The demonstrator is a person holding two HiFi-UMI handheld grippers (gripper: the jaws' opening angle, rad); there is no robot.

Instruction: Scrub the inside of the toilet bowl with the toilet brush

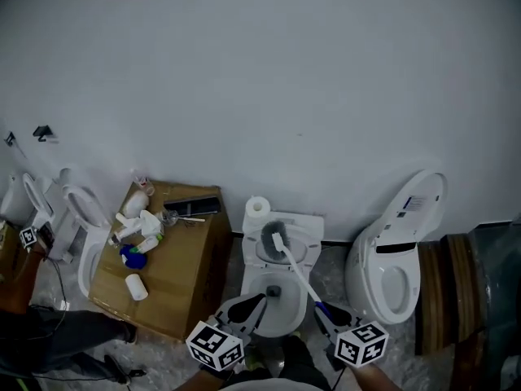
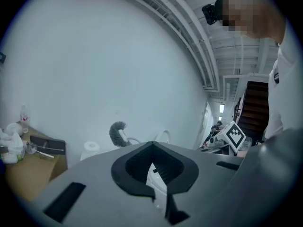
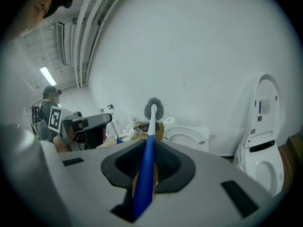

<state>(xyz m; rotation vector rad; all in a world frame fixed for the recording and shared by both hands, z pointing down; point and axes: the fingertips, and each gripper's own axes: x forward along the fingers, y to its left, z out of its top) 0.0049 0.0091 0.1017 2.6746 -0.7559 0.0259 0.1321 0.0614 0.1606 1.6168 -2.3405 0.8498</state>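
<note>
- Blue and white plastic made up the brush [image 1: 299, 275] handle, which ran up from lower right of the head view toward the centre.
- The right gripper [image 1: 326, 316] was clenched on the blue end of that handle; its own view showed the shaft squeezed between the two dark pads.
- The grey bristle head sat over the rear, upper part of the toilet [image 1: 285, 312], in the middle of the frame; whether it touched the porcelain could not be told.
- In the right gripper view the head stood out against the pale wall, above the seat.
- The left gripper [image 1: 248, 306] hung over the near left rim of the toilet, its jaws a narrow slit apart with nothing between them.
- A paper roll [image 1: 257, 208] stood just above and left of the toilet, against the wall.
- A cardboard box [image 1: 183, 275] lay left of the toilet, with bottles [image 1: 138, 218] clustered on its upper left part.
- A second toilet [image 1: 399, 251], lid raised, stood at right.
- A third toilet [image 1: 81, 218] stood at far left.
</note>
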